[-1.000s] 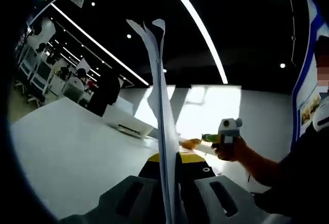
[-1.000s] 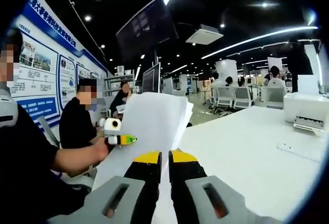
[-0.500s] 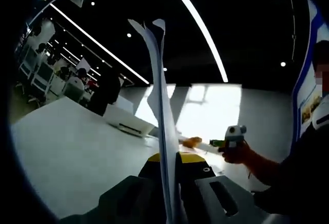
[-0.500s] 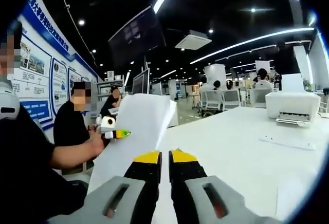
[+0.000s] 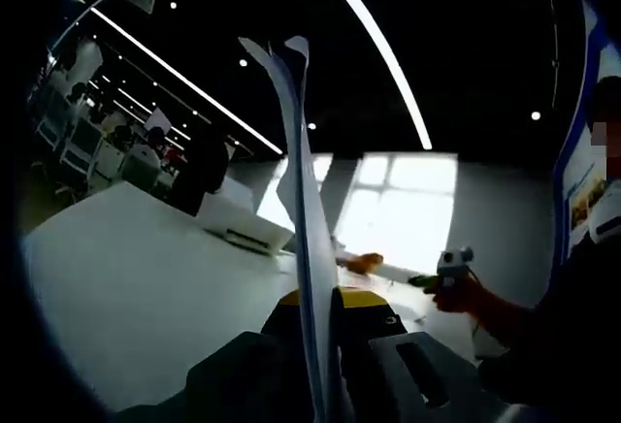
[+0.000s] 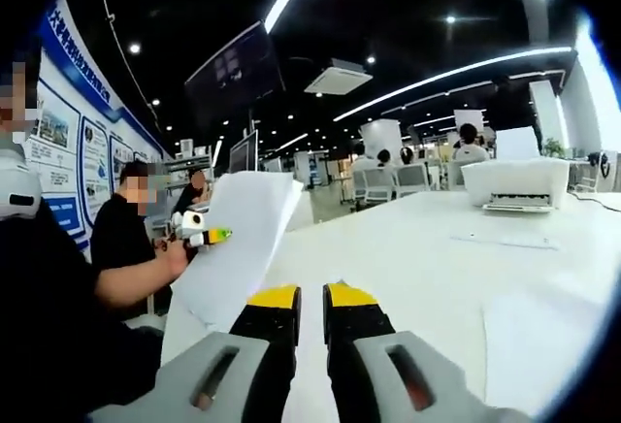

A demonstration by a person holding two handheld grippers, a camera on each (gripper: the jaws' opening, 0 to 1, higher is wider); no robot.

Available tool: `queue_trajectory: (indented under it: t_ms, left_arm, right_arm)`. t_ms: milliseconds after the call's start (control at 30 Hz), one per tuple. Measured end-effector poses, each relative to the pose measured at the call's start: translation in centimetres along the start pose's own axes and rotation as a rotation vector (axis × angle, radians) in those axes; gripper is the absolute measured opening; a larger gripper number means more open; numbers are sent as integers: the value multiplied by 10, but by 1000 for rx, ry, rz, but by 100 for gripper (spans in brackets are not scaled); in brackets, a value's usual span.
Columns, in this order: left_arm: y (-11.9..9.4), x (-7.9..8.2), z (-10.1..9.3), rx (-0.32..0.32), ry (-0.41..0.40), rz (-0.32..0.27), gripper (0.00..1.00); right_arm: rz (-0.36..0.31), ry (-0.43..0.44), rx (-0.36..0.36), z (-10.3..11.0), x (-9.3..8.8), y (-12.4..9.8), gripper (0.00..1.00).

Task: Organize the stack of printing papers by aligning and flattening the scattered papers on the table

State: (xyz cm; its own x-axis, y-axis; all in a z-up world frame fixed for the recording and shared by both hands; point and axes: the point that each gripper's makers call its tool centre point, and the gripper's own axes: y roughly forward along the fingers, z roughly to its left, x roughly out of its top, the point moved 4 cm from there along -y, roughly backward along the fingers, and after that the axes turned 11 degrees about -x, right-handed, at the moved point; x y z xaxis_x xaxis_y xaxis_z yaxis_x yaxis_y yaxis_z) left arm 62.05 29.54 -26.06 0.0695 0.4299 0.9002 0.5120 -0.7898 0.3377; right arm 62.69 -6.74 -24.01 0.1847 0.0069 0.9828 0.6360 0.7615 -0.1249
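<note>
Papers (image 5: 299,200) stand edge-on up the middle of our left gripper view, clamped between the left gripper (image 5: 315,311) jaws above the white table (image 5: 126,287). In the right gripper view, frame left, we see that sheaf held upright (broad face showing). Our right gripper (image 6: 310,299) at bottom centre has jaws nearly together, holding nothing; a printer (image 6: 514,182) sits at the right.

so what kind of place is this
Probably an open-plan office or lab: a printer sits on a long white table, seated people work at desks in the background, and poster boards line the wall.
</note>
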Motion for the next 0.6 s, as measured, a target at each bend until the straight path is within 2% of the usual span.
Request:
queue_trajectory:
  t_ms: [167,233,400,600]
  left_arm:
    - [0,0,0,-2,1,0,6]
    - [0,0,0,-2,1,1,6]
    - [-1,0,1,0,4,1,6]
    - [-1,0,1,4,7,4,6]
  right_arm:
    - [10,-21,-28,-5,-4,-18,6]
    - [6,-23,-46,-14,-3,-28,6]
    - [-14,-27,-111,-16,-6,-43,9]
    - [-36,8,-229,-46,-13,-64,11]
